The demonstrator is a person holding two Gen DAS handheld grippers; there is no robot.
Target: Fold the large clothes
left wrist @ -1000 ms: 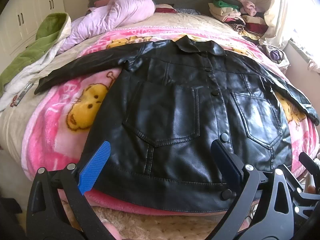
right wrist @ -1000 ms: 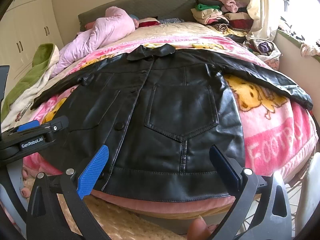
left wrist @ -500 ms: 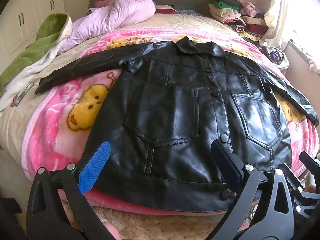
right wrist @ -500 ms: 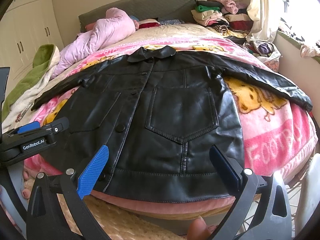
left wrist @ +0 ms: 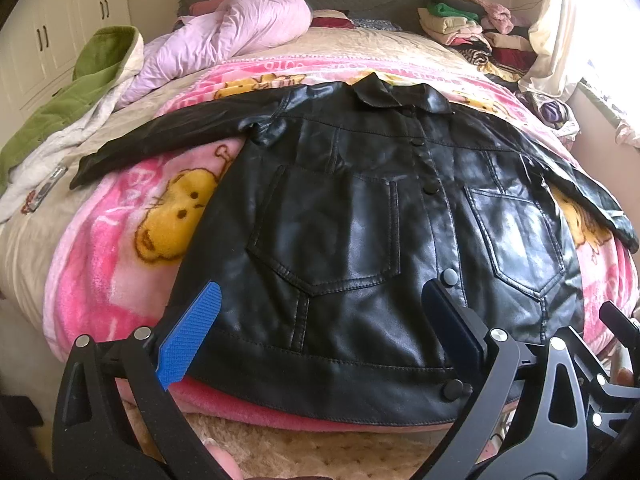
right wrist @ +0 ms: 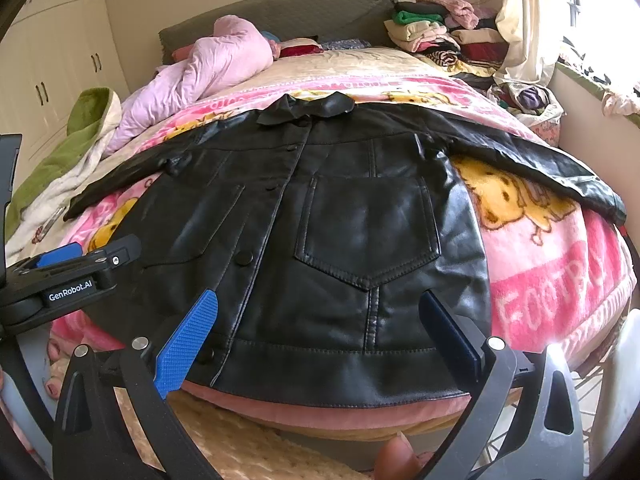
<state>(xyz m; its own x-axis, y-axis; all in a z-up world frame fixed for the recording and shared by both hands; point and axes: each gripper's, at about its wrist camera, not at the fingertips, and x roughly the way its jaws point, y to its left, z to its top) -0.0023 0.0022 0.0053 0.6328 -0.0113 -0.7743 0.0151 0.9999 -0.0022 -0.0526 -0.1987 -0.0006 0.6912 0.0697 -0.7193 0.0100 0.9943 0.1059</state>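
A black leather jacket [left wrist: 360,232] [right wrist: 340,240] lies flat and buttoned on a pink cartoon blanket [left wrist: 120,220] [right wrist: 540,280], collar toward the headboard, both sleeves spread sideways. Its hem hangs at the bed's near edge. My left gripper [left wrist: 320,332] hovers open just in front of the hem's left half, blue pads wide apart, nothing between them. My right gripper [right wrist: 320,332] stands open before the hem's right half, likewise empty. The left gripper's body shows at the left edge of the right wrist view.
A lilac quilt [left wrist: 240,28] and green-lined garment [left wrist: 80,88] lie at the bed's far left. Folded clothes [left wrist: 472,28] are stacked at the far right near a curtain [right wrist: 528,20]. A beige rug [left wrist: 320,452] covers the floor below; a person's toes [right wrist: 396,460] show there.
Both grippers have drifted very slightly; the jacket sits a touch lower in the right wrist view. Nothing was grasped or released.
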